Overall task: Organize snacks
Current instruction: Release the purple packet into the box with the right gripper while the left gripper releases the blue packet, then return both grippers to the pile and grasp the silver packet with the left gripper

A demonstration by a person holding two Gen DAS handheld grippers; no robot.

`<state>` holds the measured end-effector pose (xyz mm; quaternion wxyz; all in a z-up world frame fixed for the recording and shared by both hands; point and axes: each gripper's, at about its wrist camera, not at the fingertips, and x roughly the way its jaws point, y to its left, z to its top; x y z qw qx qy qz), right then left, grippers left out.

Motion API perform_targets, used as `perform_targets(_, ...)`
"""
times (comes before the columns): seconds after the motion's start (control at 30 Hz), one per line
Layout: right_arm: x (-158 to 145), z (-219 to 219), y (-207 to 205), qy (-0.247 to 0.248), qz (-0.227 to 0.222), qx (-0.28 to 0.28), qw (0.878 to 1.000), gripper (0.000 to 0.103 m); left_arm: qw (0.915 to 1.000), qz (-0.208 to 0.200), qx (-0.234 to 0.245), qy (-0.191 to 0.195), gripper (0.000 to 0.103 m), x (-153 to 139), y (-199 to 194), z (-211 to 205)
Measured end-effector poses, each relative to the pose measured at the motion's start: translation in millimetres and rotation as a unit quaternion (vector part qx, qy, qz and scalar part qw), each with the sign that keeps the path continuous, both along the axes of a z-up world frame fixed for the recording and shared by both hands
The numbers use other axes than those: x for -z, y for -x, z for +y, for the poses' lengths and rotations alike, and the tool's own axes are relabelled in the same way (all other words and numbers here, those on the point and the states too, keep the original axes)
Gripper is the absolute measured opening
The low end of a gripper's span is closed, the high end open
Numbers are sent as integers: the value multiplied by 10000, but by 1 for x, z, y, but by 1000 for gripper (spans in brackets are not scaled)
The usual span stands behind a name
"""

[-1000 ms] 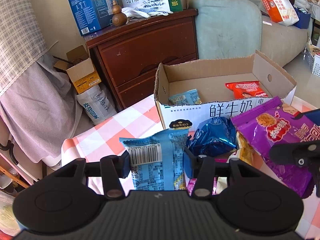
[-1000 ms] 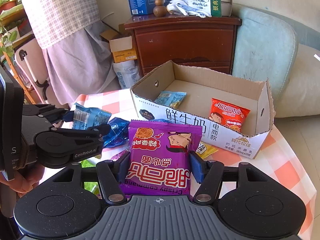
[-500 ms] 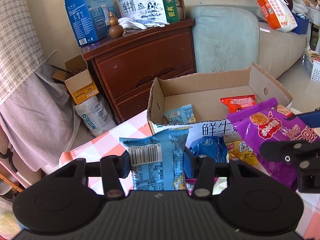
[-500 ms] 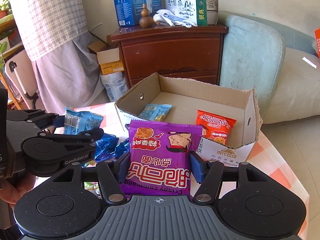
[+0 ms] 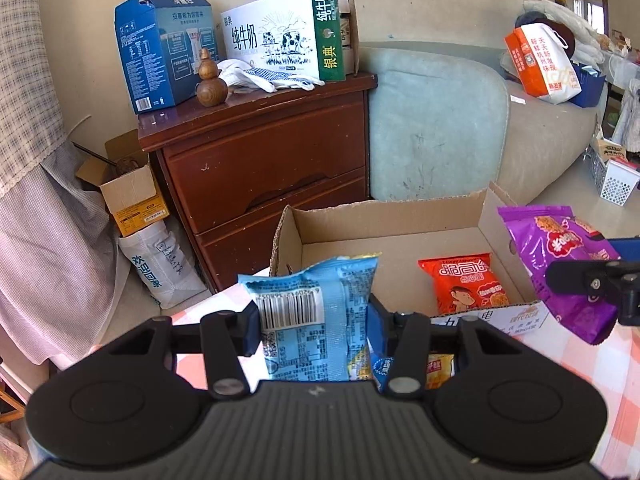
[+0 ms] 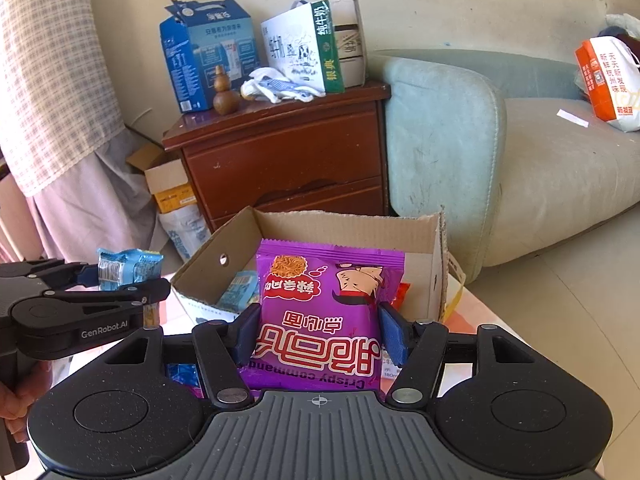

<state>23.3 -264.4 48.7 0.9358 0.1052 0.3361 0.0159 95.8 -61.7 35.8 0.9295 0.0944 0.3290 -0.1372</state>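
My left gripper (image 5: 314, 326) is shut on a light blue snack packet (image 5: 316, 312), held upright just before the near wall of the open cardboard box (image 5: 384, 222). My right gripper (image 6: 318, 330) is shut on a purple crispy-noodle packet (image 6: 324, 312), raised over the box's near edge (image 6: 200, 270). Inside the box lie a red snack packet (image 5: 466, 284) and a small blue packet (image 6: 238, 290). From the left wrist view the purple packet (image 5: 556, 260) hangs at the right beside the box. In the right wrist view the left gripper (image 6: 132, 276) and its blue packet (image 6: 128, 266) sit at the left.
A few loose snacks (image 5: 438, 368) lie on the pink-checked tablecloth (image 5: 600, 364) below my left gripper. Behind the box stand a brown wooden cabinet (image 5: 264, 160) with milk cartons (image 5: 280, 40) on top, and a pale sofa (image 5: 440, 120). A hand (image 6: 16, 400) holds the left gripper's handle.
Both grippers have moved forward and slightly up toward the box with their packets. The box interior now fills more of both views, and the loose pile has dropped out of sight below.
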Motion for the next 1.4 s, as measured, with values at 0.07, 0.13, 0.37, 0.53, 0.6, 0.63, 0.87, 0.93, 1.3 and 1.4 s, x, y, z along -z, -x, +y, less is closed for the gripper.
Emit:
perform_targets(0.07, 0, -5, -5, -53, -27, 122, 9999, 61, 9999, 55, 12, 103, 48, 1, -7, -1)
perform_targets(0.13, 1, -9, -9, -91, -42, 194, 9998, 61, 9999, 80, 37, 144, 48, 2, -13, -4)
perform_targets(0.37, 7, -15, -28, -168, -57, 378, 9991, 61, 9996, 187, 50, 225, 48, 9, -34, -16)
perform_targets(0.53, 16, -22, -40, -267, -11, 615, 9977, 61, 9994, 162, -35, 296, 48, 11, -53, -26)
perform_targets(0.6, 19, -25, -45, -317, 19, 707, 9970, 61, 9992, 164, -69, 358, 48, 11, -60, -28)
perform_targets(0.63, 21, -26, -48, -329, 23, 743, 9967, 61, 9990, 182, -87, 396, 49, 12, -64, -30)
perform_targets(0.87, 32, -31, -62, -493, 9, 1042, 9933, 74, 9989, 186, -187, 390, 76, 22, -73, -41)
perform_targets(0.93, 32, -31, -63, -533, 39, 999, 9936, 82, 9991, 154, -193, 343, 83, 18, -71, -42)
perform_targets(1.3, 28, -20, -54, -389, 214, 502, 9978, 82, 9991, 328, -267, 66, 87, 10, -49, -15)
perform_targets(1.4, 27, -13, -49, -295, 279, 342, 9986, 82, 9989, 352, -319, -21, 87, 10, -37, -4)
